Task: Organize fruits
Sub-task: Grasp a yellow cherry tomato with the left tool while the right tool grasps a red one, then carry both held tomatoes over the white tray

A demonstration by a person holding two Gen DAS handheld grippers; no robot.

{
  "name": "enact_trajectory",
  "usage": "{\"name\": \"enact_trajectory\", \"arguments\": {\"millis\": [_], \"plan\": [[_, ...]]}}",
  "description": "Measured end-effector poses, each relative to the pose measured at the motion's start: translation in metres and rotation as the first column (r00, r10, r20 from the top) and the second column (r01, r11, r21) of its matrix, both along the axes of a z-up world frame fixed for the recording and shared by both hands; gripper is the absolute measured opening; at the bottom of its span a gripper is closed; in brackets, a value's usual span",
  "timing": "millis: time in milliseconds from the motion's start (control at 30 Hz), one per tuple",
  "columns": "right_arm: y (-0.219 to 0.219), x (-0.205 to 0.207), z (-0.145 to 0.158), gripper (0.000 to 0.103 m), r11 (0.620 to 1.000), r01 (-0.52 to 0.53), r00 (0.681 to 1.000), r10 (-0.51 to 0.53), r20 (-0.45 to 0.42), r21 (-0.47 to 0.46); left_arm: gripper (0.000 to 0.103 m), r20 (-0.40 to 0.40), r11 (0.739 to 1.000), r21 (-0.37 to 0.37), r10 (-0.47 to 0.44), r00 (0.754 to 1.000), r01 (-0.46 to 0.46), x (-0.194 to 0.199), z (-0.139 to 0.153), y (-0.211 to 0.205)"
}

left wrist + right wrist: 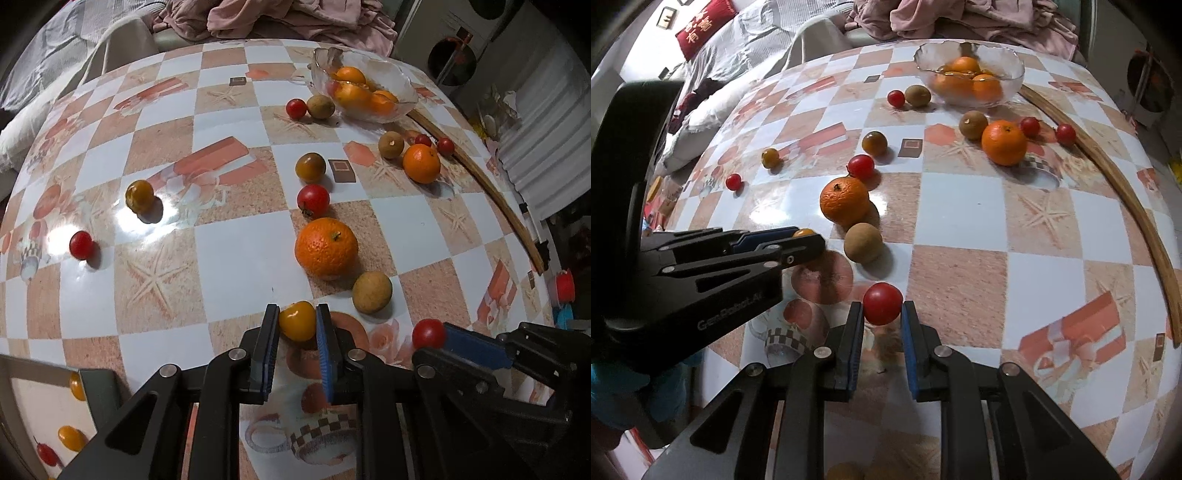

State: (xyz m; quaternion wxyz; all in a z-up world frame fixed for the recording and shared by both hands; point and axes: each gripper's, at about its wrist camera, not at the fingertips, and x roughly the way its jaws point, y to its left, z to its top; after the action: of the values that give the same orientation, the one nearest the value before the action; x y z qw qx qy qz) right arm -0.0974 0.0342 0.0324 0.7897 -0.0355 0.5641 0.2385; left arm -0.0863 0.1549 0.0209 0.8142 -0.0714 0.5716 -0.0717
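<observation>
The worktop (236, 258) fills most of both views, covered in a glossy checked cloth printed with starfish and gift boxes. A bed (750, 40) with striped sheets lies past its far edge at upper left, and a pink heap of clothes (295, 18) sits along the top of the frame. A curved wooden strip (1137, 206) runs down the worktop's right side.

A glass bowl (1008, 59) stands at upper centre right, holding several oranges. Just left of it sit a brown fruit and a small red tomato.

The left claw (297, 325) reaches up from the bottom centre of the left view, its blue pads pressed against both sides of a yellow tomato (297, 320) low on the worktop. The right claw (882, 314) does the same at bottom centre of the right view, pinching a red tomato (882, 302). The two claws lie near each other, each showing in the other's view.

A big orange (327, 247) rests in the middle of the left view, with a tan fruit (371, 291) just beside it at lower right and a red tomato with a stem just above it. A second orange (1004, 142) sits at upper right of the right view, a brown fruit beside it and two small red tomatoes to its right. Towards the left, well apart from the rest, lie a dull yellow tomato (139, 195) and a cherry tomato (80, 244).
</observation>
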Motion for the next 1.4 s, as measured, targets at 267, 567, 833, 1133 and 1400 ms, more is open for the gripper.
{"name": "enact_trajectory", "arguments": {"millis": [267, 567, 833, 1133, 1400], "plan": [[-0.001, -0.001, 0.013, 0.022, 1.000, 0.000, 1.000, 0.000, 0.000, 0.004, 0.021, 0.019, 1.000, -0.017, 0.015, 1.000, -0.015, -0.013, 0.014, 0.008], [0.011, -0.007, 0.032, 0.022, 0.999, -0.041, 0.999, 0.041, 0.014, -0.002, 0.021, 0.056, 0.997, -0.039, 0.069, 0.996, -0.067, -0.045, 0.044, 0.032], [0.040, -0.020, 0.049, 0.022, 0.993, -0.117, 0.993, 0.117, 0.032, 0.001, 0.021, 0.079, 0.987, -0.035, 0.158, 0.984, -0.156, -0.088, 0.068, 0.073], [0.104, -0.050, 0.056, 0.022, 0.965, -0.261, 0.965, 0.260, 0.025, 0.010, 0.021, 0.063, 0.957, -0.001, 0.289, 0.955, -0.289, -0.148, 0.073, 0.129], [0.165, -0.080, 0.053, 0.022, 0.920, -0.391, 0.920, 0.391, 0.000, 0.020, 0.021, 0.009, 0.924, 0.016, 0.383, 0.924, -0.383, -0.194, 0.054, 0.167]]}}
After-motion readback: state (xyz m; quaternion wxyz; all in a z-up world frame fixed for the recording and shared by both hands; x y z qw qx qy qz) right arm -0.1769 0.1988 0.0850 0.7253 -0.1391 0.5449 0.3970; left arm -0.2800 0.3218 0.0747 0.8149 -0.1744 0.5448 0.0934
